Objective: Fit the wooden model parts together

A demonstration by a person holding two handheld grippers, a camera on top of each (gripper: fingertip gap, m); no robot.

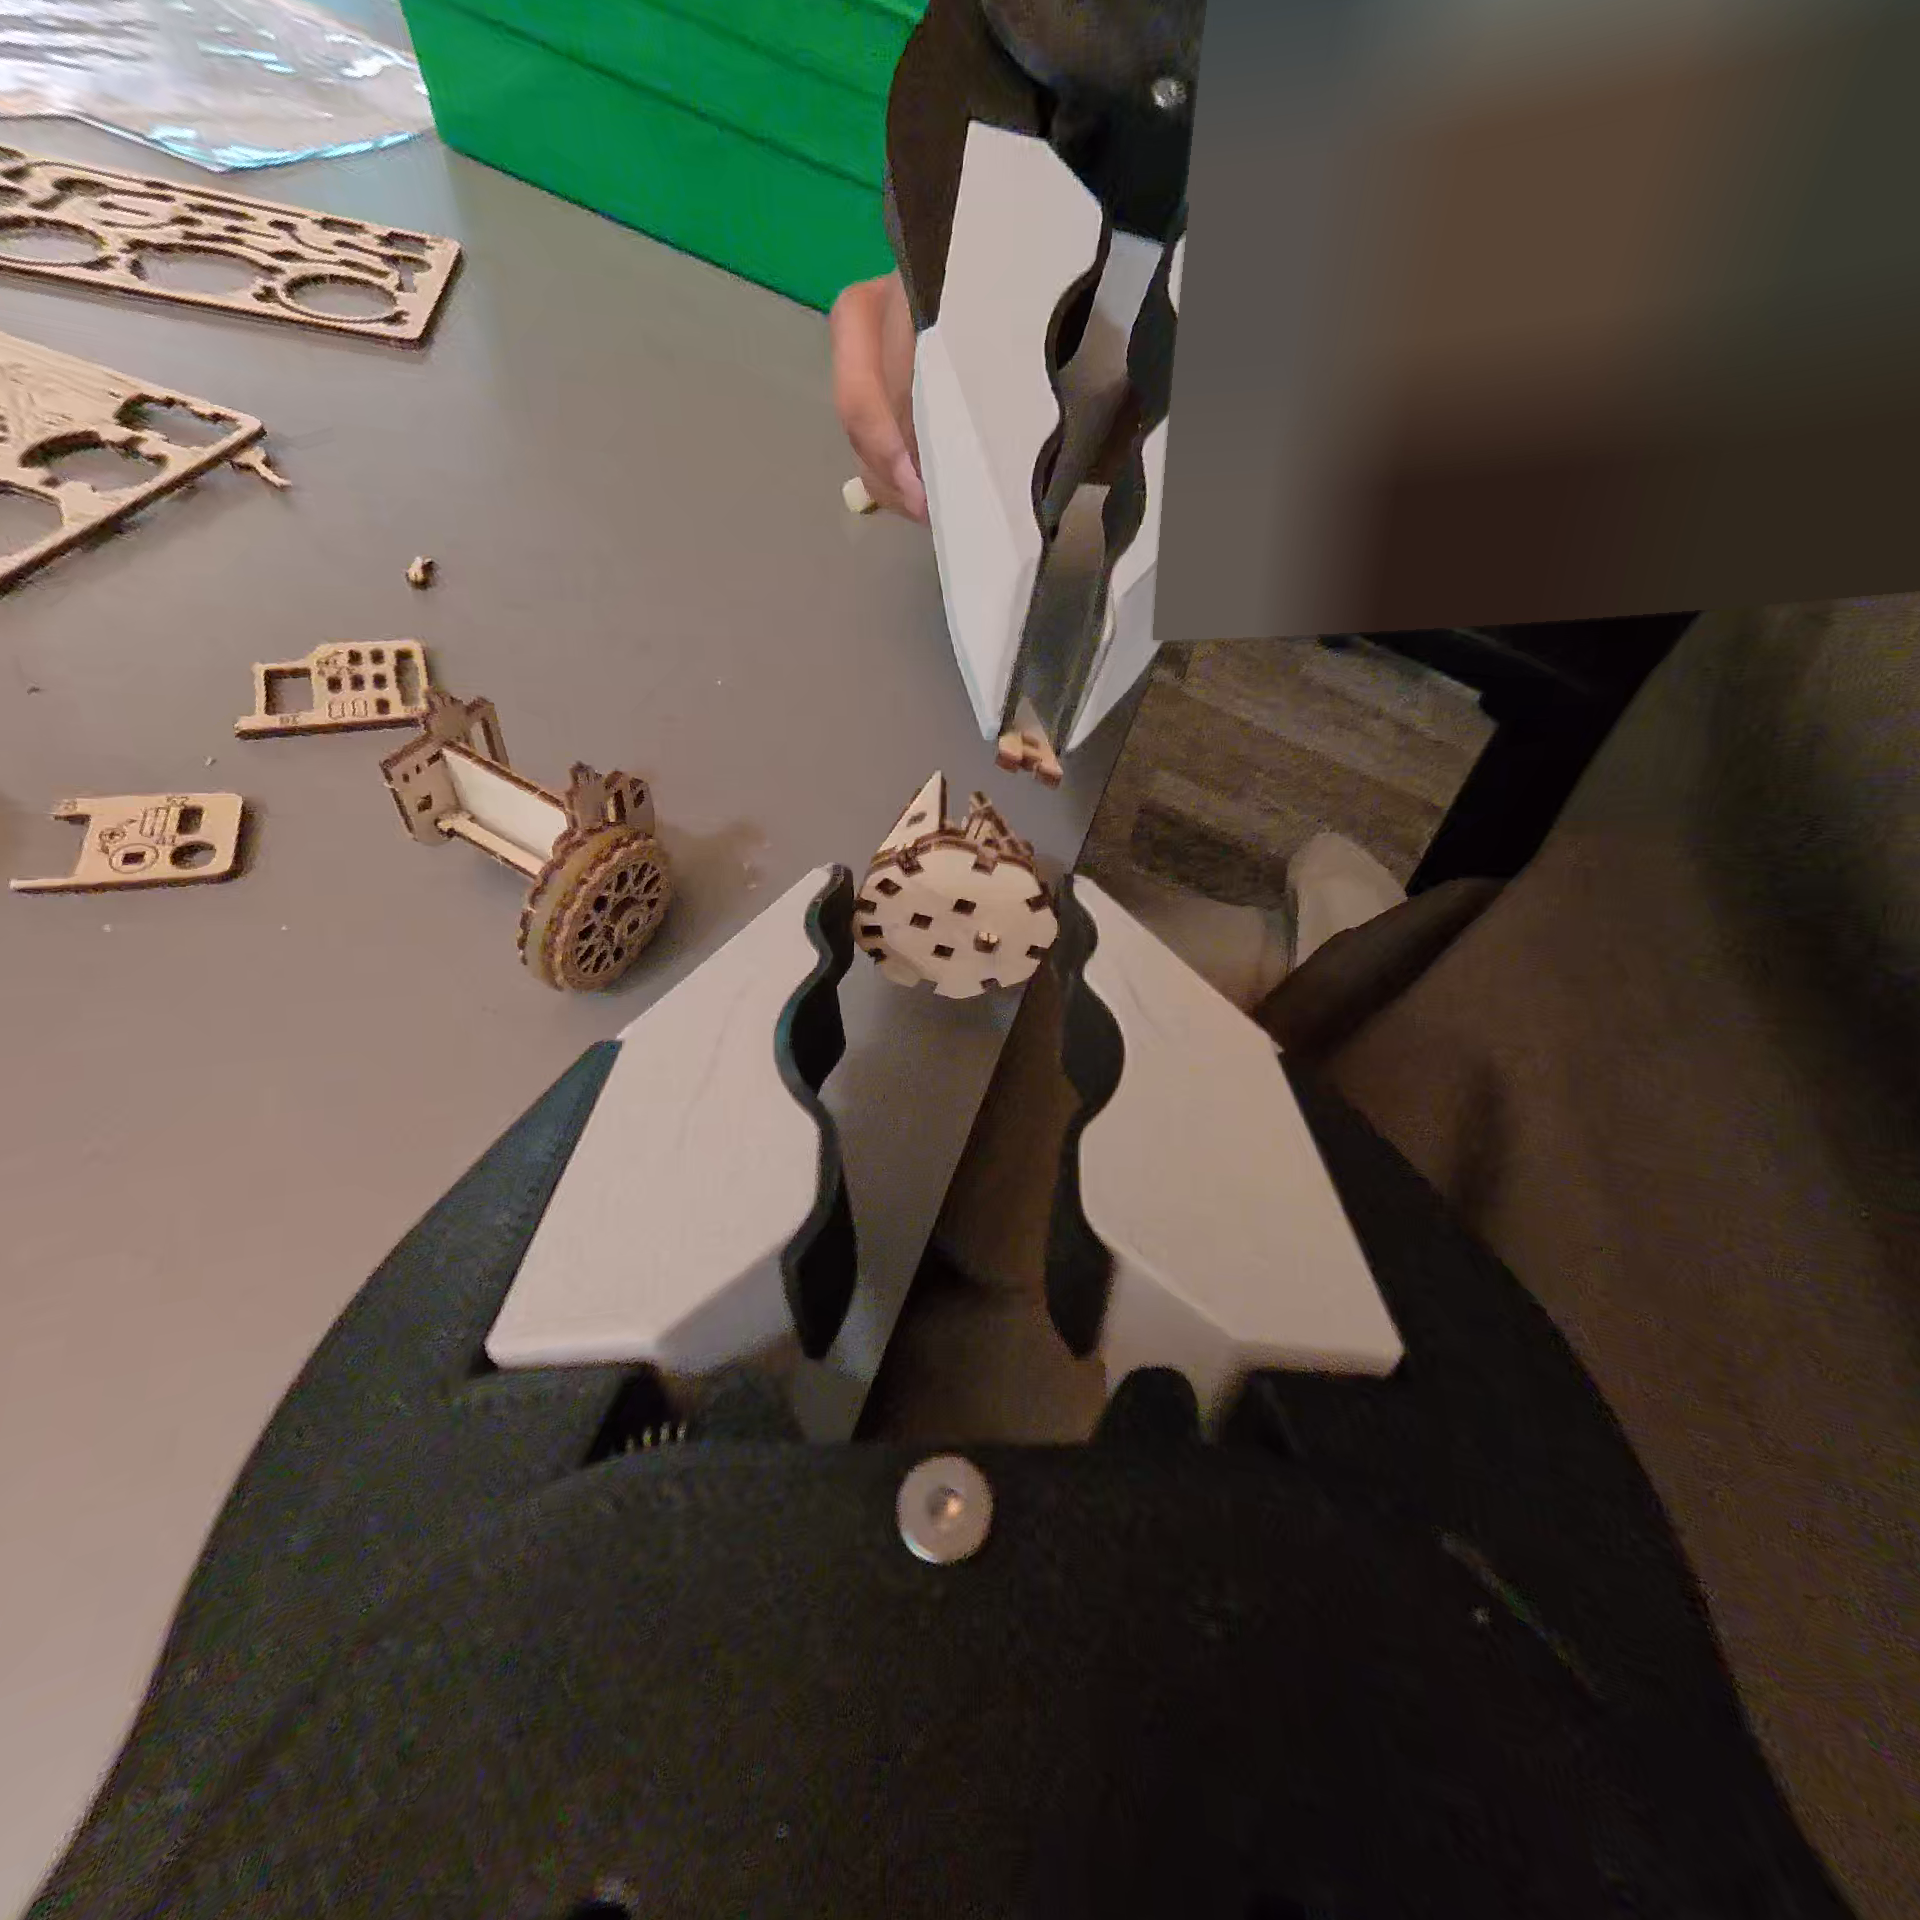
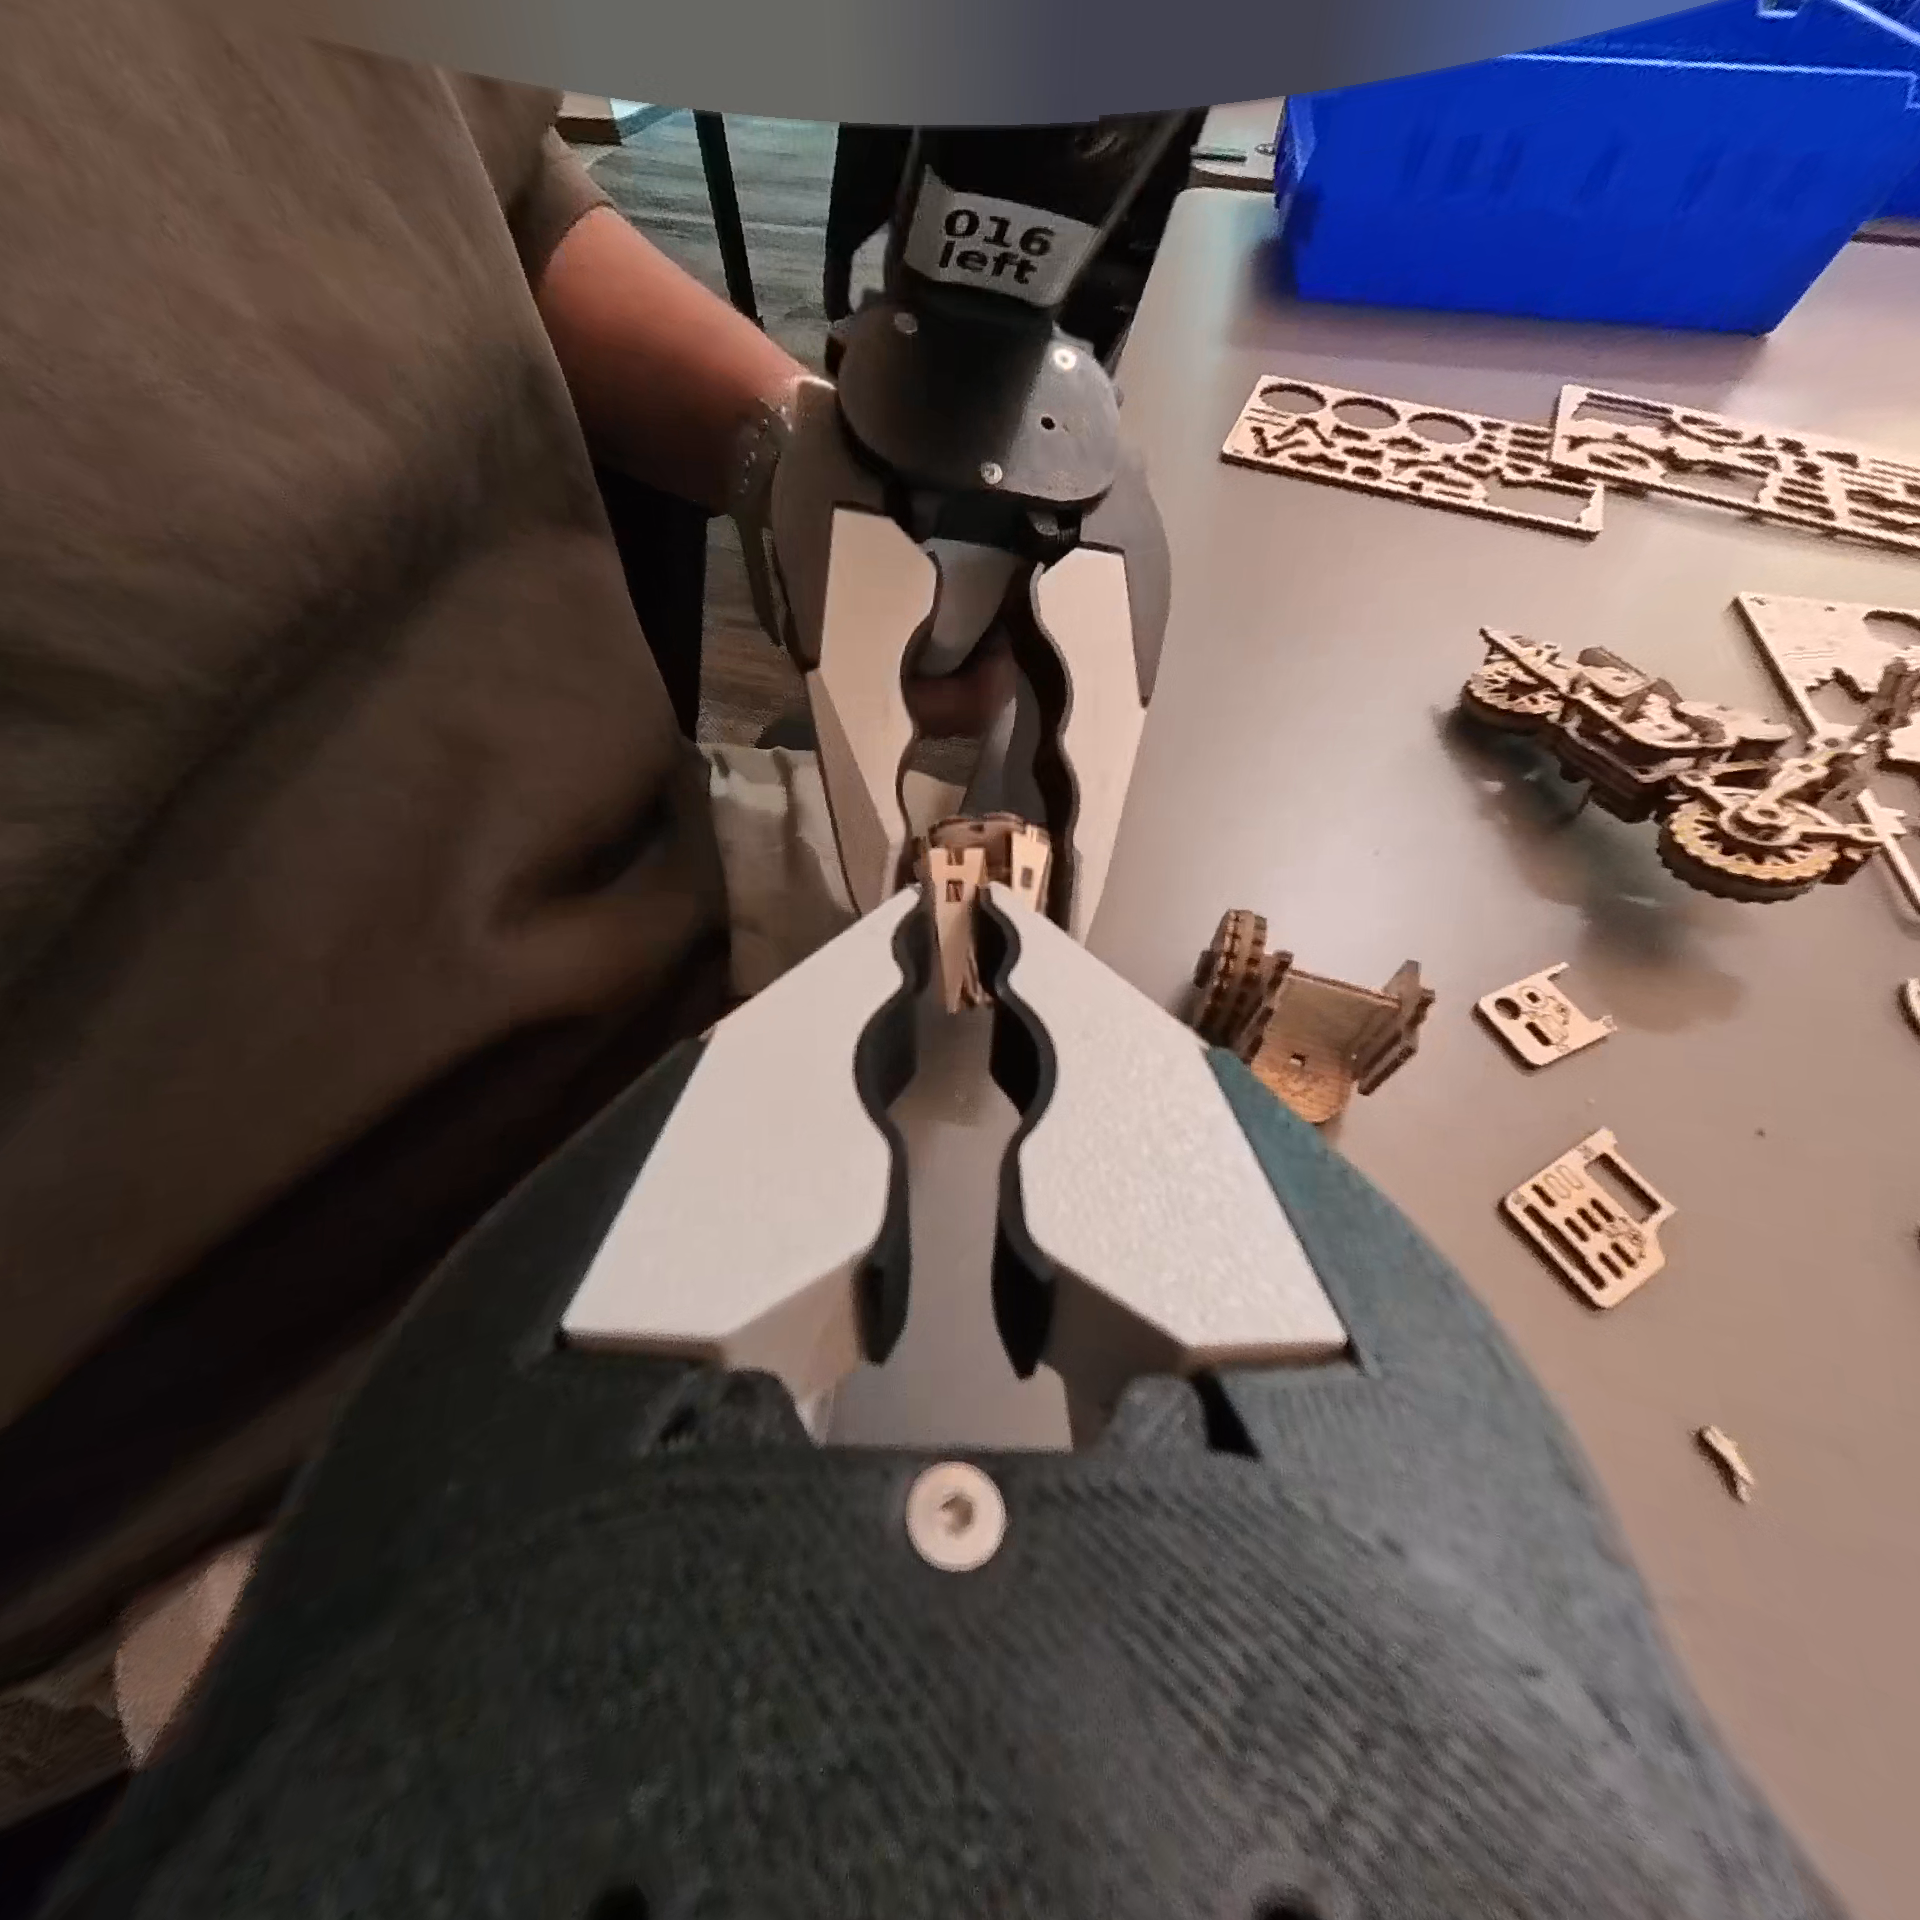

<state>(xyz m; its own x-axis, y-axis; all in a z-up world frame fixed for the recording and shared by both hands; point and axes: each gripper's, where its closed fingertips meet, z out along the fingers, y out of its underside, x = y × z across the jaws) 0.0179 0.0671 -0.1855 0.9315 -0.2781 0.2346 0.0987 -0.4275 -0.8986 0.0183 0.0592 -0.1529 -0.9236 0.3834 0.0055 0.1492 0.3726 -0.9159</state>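
Observation:
In the left wrist view my left gripper [image 1: 951,902] is shut on a round wooden disc assembly [image 1: 956,930] with square slots and upright tabs, held just past the table's edge. My right gripper [image 1: 1027,734] comes down from above, shut on a small wooden part [image 1: 1029,756] that hangs just above the assembly's tabs, a little apart from them. In the right wrist view my right gripper [image 2: 951,906] pinches that thin part [image 2: 954,935] upright, right in front of the assembly [image 2: 992,847] held by the left gripper [image 2: 982,883].
On the grey table [image 1: 623,520] lie a wheel-and-frame sub-assembly [image 1: 540,842], two flat cut pieces [image 1: 338,686], and punched wooden sheets [image 1: 229,249]. A green box [image 1: 665,125] stands at the back. A blue bin [image 2: 1558,187] and a finished wooden motorcycle [image 2: 1662,758] show on the right. My two grippers' fingertips are within a few centimetres of each other. The finished wooden motorcycle [image 2: 1662,758] is about equally far from each gripper, around 20 centimetres.

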